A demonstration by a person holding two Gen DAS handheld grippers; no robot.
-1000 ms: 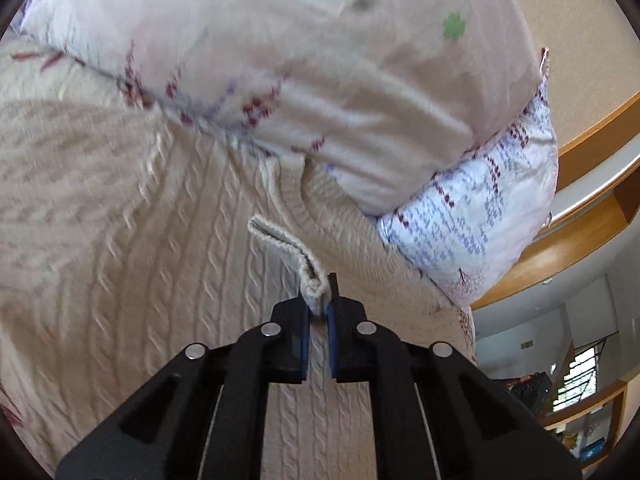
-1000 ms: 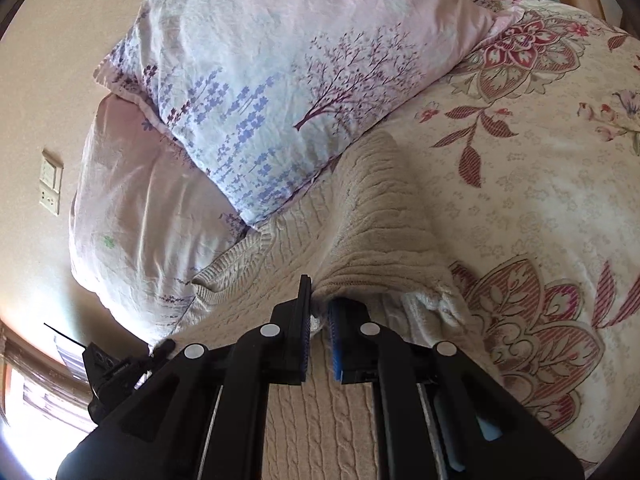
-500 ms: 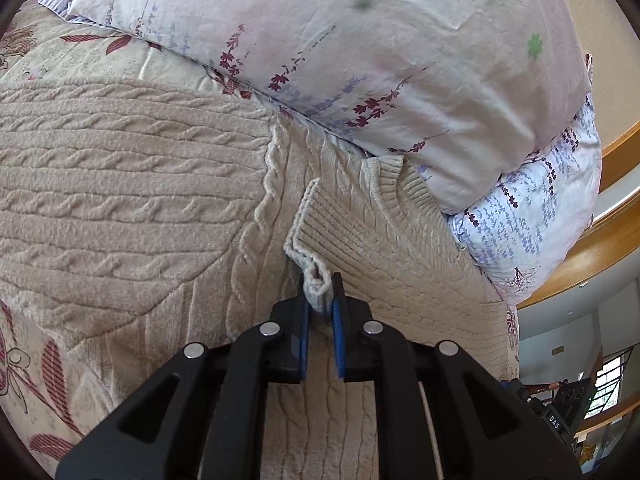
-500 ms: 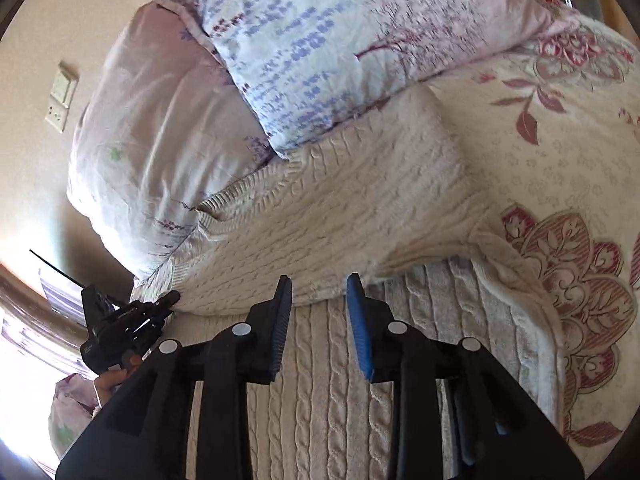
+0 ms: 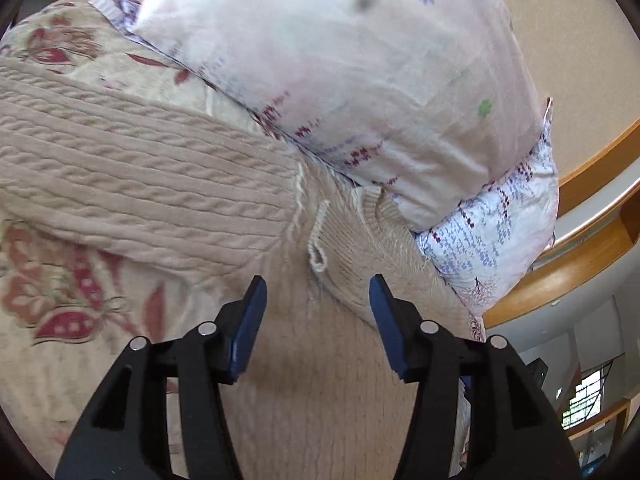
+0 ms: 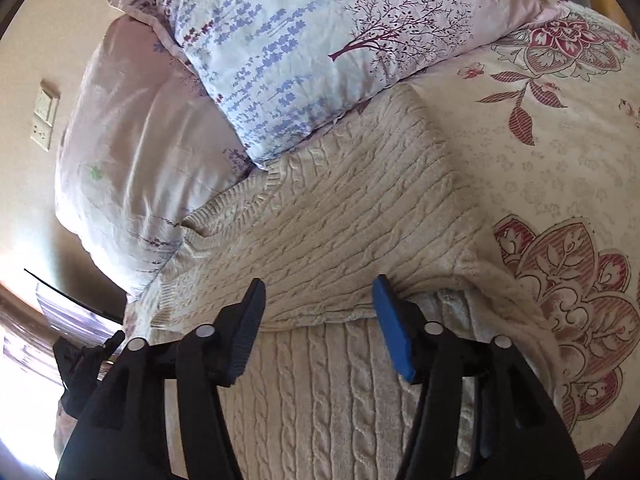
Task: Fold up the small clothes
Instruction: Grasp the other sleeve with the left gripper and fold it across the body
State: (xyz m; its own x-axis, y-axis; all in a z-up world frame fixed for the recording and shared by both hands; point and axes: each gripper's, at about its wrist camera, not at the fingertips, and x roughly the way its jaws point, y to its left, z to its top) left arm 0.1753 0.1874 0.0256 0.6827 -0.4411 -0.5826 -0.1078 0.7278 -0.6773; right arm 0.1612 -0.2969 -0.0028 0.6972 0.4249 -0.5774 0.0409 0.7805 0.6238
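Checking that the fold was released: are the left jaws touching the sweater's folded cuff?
Apart. In the left wrist view the left gripper has just been opening, and the cuff lies on the sweater beyond the tips.

Beige wall [image 5: 580,52] behind, with a pale switch plate [image 6: 43,118] fixed to it. Bed under a cream bedspread [image 6: 560,152] printed with red flowers and leaves. Two pillows stacked at the head: a pink pillow [image 5: 360,80] and a pale blue pillow [image 6: 304,40] with a tree print. Curved wooden trim [image 5: 592,264] at right, window [image 5: 588,396] beyond. Bright glare [image 6: 24,380] low at left.
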